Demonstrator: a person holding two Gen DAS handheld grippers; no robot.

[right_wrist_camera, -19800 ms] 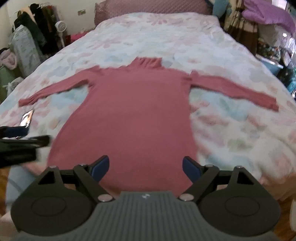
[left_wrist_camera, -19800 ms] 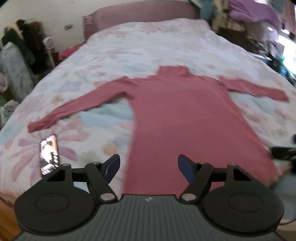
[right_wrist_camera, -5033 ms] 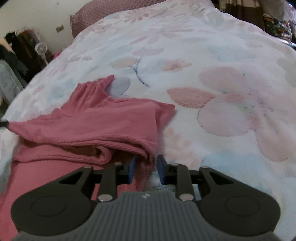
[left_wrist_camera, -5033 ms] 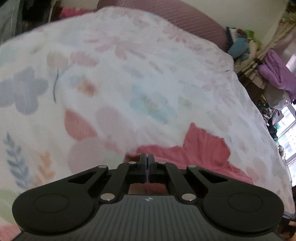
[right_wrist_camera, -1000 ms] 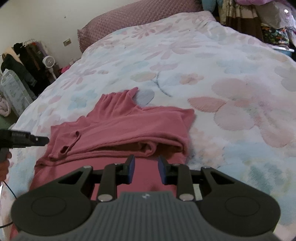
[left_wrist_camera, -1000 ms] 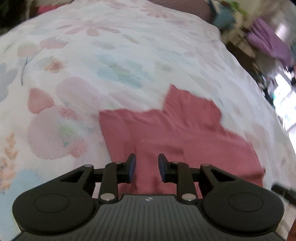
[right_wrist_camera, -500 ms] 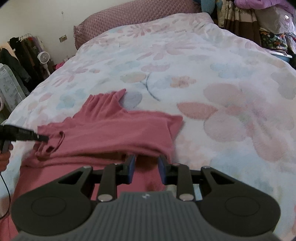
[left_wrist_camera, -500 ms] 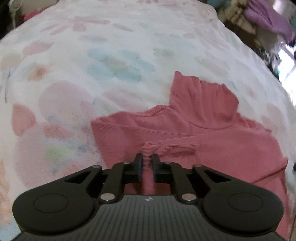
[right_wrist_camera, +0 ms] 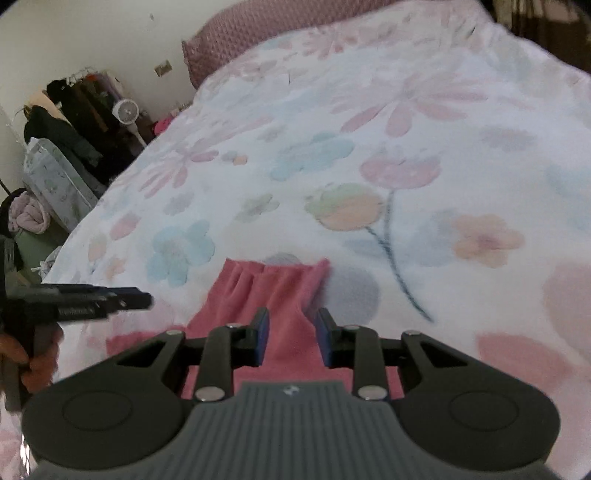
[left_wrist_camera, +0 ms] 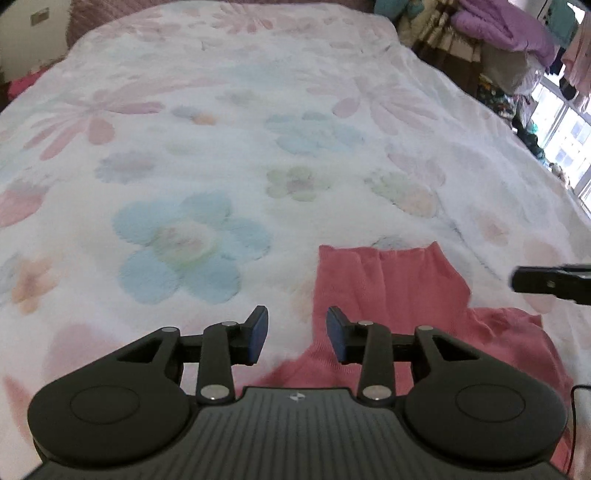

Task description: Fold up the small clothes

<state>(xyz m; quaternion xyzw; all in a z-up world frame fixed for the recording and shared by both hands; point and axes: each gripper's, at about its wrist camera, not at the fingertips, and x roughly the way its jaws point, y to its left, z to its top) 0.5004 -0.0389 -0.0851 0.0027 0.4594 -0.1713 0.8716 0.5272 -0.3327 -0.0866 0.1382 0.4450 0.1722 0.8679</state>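
Left gripper (left_wrist_camera: 296, 334): jaws have just been opening, half apart, nothing between them.
Right gripper (right_wrist_camera: 290, 336): jaws narrowly parted, gripping nothing.
Pink top (left_wrist_camera: 391, 291): on the floral bedspread (left_wrist_camera: 221, 147), collar ahead-right of the left jaws, straight ahead beneath the right.
Next fold, likely: pinch matching edges, lift evenly, keep layers flat.

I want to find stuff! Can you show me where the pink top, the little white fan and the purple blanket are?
pink top (left_wrist_camera: 391, 280), left wrist view, on its collar.
little white fan (right_wrist_camera: 125, 109), right wrist view, on its round head.
purple blanket (left_wrist_camera: 495, 26), left wrist view, on its bunched folds.
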